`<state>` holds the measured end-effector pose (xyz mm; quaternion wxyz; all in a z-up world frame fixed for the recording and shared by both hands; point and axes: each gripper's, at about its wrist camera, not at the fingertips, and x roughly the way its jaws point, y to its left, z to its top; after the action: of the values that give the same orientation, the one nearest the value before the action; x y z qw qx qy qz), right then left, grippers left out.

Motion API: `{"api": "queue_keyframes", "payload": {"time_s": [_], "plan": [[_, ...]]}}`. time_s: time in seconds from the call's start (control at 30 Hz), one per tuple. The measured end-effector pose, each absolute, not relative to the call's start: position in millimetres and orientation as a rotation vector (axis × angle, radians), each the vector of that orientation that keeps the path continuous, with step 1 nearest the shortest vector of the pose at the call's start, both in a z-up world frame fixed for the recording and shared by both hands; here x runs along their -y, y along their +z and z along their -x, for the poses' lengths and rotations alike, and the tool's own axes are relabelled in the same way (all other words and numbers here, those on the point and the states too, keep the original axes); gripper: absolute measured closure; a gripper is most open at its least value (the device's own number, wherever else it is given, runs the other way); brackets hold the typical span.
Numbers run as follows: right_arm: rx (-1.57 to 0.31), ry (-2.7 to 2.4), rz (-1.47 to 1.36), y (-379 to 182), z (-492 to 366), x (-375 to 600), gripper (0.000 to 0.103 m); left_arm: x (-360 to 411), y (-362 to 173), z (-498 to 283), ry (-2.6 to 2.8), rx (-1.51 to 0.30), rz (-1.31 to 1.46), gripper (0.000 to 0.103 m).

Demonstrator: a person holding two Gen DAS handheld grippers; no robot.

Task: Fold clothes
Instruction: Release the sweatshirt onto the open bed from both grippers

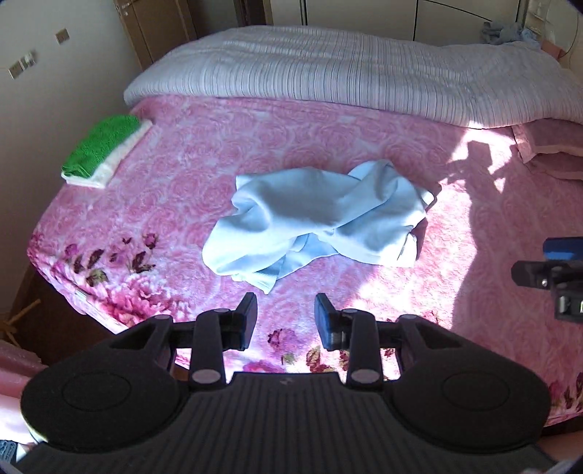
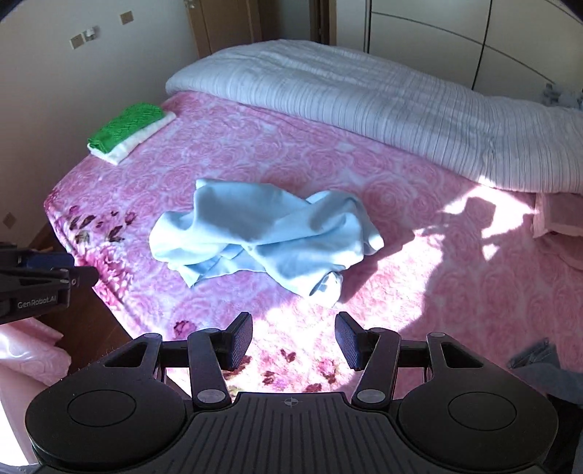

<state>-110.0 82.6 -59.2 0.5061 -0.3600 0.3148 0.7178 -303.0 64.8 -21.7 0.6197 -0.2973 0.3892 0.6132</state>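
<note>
A wide bed under a pink rose-patterned plush blanket fills the room, a grey-white striped quilt bunched along its far side. Hard sunlight falls across the right part of the blanket. Behind stand cream walls, a brown wooden door and pale wardrobe panels

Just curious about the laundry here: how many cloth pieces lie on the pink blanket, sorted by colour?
Light blue, crumpled garment: 1
Green, folded cloth: 1
White, folded cloth under the green one: 1
Total: 3
</note>
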Motion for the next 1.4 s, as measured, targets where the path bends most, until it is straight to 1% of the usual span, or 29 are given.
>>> {"api": "queue_keyframes", "payload": {"time_s": [0.07, 0.13, 0.27, 0.37, 0.67, 0.9, 1.1, 1.4], "plan": [[-0.759, 1.734, 0.86, -60, 107, -56, 0.049, -52, -15, 296, 1.407, -0.892, 0.677, 0.073], [-0.775, 1.729, 0.853, -66, 103, -38, 0.049, -32, -51, 297, 1.398, -0.893, 0.669, 0.073], [-0.835, 1.702, 0.863, -82, 94, -6, 0.049, -9, -63, 292, 1.4, -0.904, 0.678, 0.073], [-0.862, 1.695, 0.865, -85, 93, 7, 0.049, 9, -63, 289, 1.4, -0.895, 0.68, 0.073], [-0.818, 1.7, 0.832, -67, 90, 22, 0.049, 26, -49, 286, 1.408, -0.85, 0.646, 0.073], [-0.788, 1.704, 0.825, -61, 94, 11, 0.049, 18, -44, 296, 1.423, -0.816, 0.646, 0.072], [-0.78, 1.685, 0.81, -62, 102, -11, 0.049, -5, -52, 323, 1.432, -0.804, 0.684, 0.072], [-0.822, 1.591, 0.758, -78, 129, -80, 0.049, -91, -63, 398, 1.413, -0.783, 0.722, 0.072]]}}
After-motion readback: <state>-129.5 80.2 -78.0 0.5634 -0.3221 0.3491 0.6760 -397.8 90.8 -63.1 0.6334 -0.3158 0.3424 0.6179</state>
